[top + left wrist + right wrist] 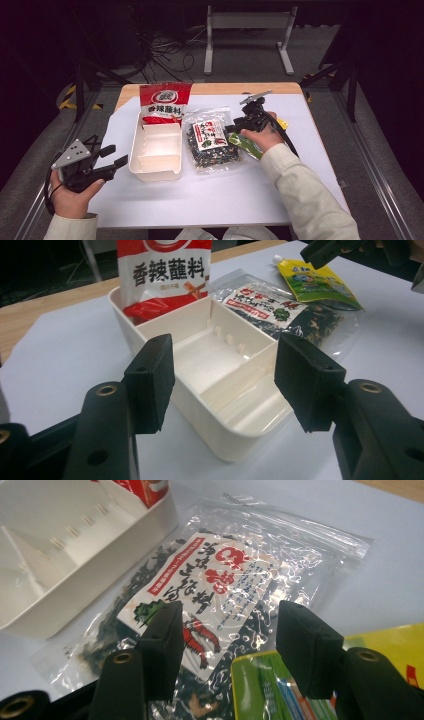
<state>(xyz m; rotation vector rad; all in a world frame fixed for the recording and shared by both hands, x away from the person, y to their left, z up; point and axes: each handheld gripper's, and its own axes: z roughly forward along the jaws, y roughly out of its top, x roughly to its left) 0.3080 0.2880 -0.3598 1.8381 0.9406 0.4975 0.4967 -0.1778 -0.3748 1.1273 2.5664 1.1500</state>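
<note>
Both claws, left [224, 385] and right [227, 650], gape empty; red packet [162, 275] reads 香辣蘸料.

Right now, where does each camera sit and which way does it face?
High view: above the person's side, facing forward and down on the table; shows both forearms, left gripper, right gripper.
Left gripper view: rides that gripper, looks along its jaws into the white divided box.
Right gripper view: rides that gripper, looks down at the clear seaweed bag.
Shared: all show box and bag.
</note>
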